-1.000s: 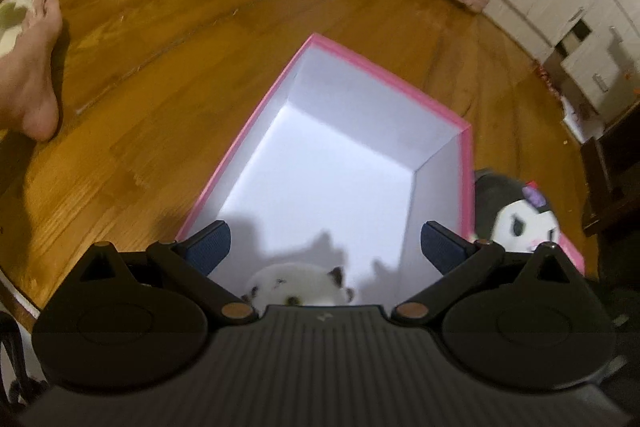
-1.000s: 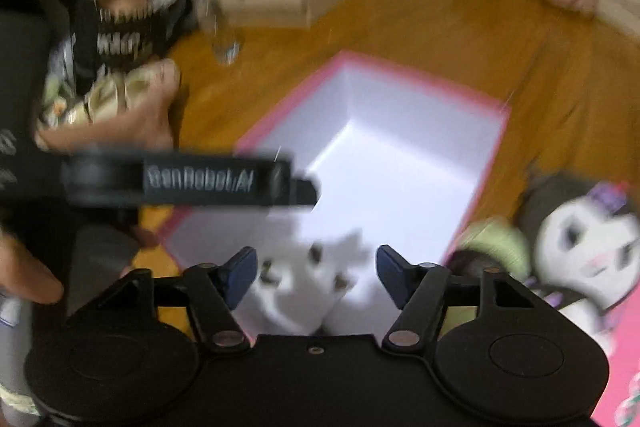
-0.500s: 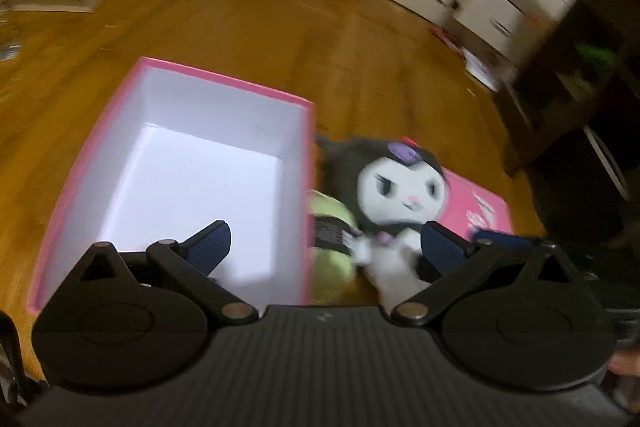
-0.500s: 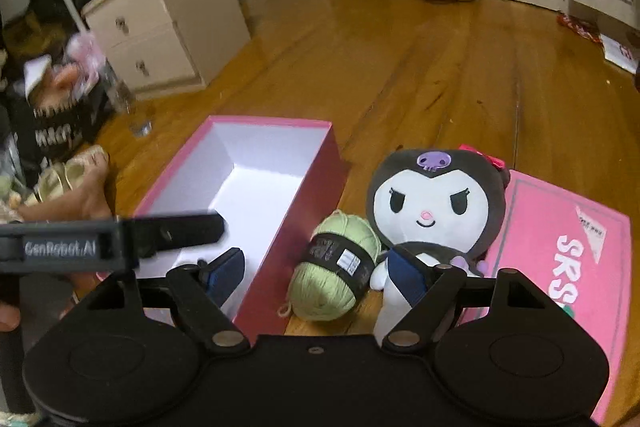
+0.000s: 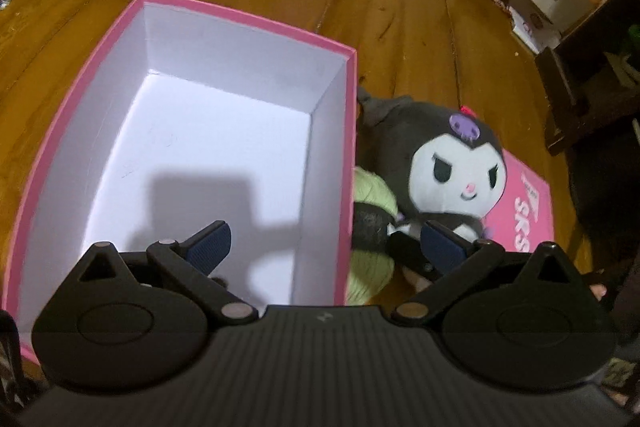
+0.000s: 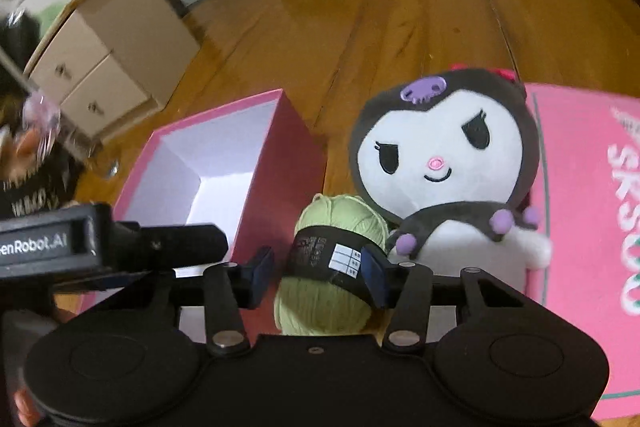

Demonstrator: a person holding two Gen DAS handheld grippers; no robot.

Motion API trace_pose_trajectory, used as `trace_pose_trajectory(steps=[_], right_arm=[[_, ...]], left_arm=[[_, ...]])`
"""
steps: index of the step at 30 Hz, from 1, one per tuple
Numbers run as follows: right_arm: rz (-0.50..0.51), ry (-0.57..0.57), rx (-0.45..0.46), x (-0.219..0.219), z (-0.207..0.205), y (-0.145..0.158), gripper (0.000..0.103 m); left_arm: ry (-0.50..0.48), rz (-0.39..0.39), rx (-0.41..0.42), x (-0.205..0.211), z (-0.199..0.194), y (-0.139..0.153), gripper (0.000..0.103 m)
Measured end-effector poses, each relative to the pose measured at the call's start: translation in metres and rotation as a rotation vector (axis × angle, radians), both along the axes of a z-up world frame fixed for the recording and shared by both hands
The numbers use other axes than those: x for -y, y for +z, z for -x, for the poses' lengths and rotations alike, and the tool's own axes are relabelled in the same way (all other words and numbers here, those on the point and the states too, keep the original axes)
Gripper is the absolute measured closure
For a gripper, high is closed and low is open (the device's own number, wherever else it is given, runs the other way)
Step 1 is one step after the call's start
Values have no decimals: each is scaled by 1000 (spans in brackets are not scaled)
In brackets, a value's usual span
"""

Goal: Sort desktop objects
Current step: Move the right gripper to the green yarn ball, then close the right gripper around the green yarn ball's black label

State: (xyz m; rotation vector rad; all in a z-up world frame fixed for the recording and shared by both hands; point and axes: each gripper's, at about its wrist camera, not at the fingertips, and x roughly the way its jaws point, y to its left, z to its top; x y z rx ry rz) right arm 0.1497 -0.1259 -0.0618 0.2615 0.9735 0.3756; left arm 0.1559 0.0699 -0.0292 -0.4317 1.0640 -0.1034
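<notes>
Green yarn ball [image 6: 334, 267] sits on the wood floor [image 6: 400, 27], in the gap between the pink box [image 6: 280, 163] outer wall and the black-and-white plush [image 6: 444, 163], touching or nearly touching both. Its long axis runs roughly along the right gripper's [image 6: 320, 273] pointing line, black label band crossing between the pads. The right jaws have just been closing with the ball between them; right pad sits on the band, left pad shows a thin gap, so I can't confirm a firm clamp. Read it as straddling, not yet gripping.

Left gripper [image 5: 324, 243] is spread wide and empty, hovering over the box's near right wall; its right finger overlaps the plush in view. Right hand is clearly the nearer one. Box is directly left of the ball, so my guess for the move is lift, then short shift left over the wall.
</notes>
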Motion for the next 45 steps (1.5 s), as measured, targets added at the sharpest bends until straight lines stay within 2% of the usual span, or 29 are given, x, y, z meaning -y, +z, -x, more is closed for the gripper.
trace_pose_trajectory(steps=[1, 5, 7, 10, 13, 15, 17, 18, 21, 22, 30, 34, 38, 42, 43, 44, 45], right_arm=[[-2, -3, -8, -1, -3, -2, 47], [26, 9, -42, -8, -11, -14, 47], [29, 14, -45, -12, -13, -17, 47], [53, 32, -51, -20, -17, -20, 38], [83, 37, -74, -26, -23, -27, 36], [94, 39, -89, -28, -26, -33, 29], [104, 40, -102, -29, -28, -38, 28], [108, 39, -103, -30, -28, -39, 28], [131, 52, -106, -34, -30, -41, 25], [140, 58, -113, -34, -32, -40, 25], [177, 115, -178, -36, -33, -42, 27], [132, 97, -306, -32, -34, -47, 26], [71, 48, -288, -27, -33, -55, 23], [60, 20, -233, -26, -28, -55, 21], [55, 17, -217, -26, -27, -55, 22], [53, 14, -204, -25, -25, -54, 35], [57, 13, -199, -25, -23, -53, 38]], left_arm=[[-11, 14, -11, 1, -3, -3, 0], [6, -7, -30, 2, -6, -11, 0], [8, 24, -18, -2, -4, -9, 0], [9, 9, 11, -4, -4, -3, 0], [31, -43, 10, -8, -1, -3, 0], [60, -29, -3, -13, 0, -7, 0], [91, -3, -18, -18, 0, -9, 0], [93, -16, -27, -16, 0, -8, 0], [32, -102, 34, -6, -1, 4, 0], [23, -119, 39, -4, 0, 7, 0], [52, -75, 35, -14, 0, 5, 0], [21, -112, 30, -9, 1, 1, 0], [30, -105, 32, -10, 3, 2, 0], [48, -108, 40, -13, 8, 4, 0], [51, -108, 38, -13, 9, 4, 0], [54, -107, 37, -12, 11, 4, 0], [56, -107, 37, -12, 12, 4, 0]])
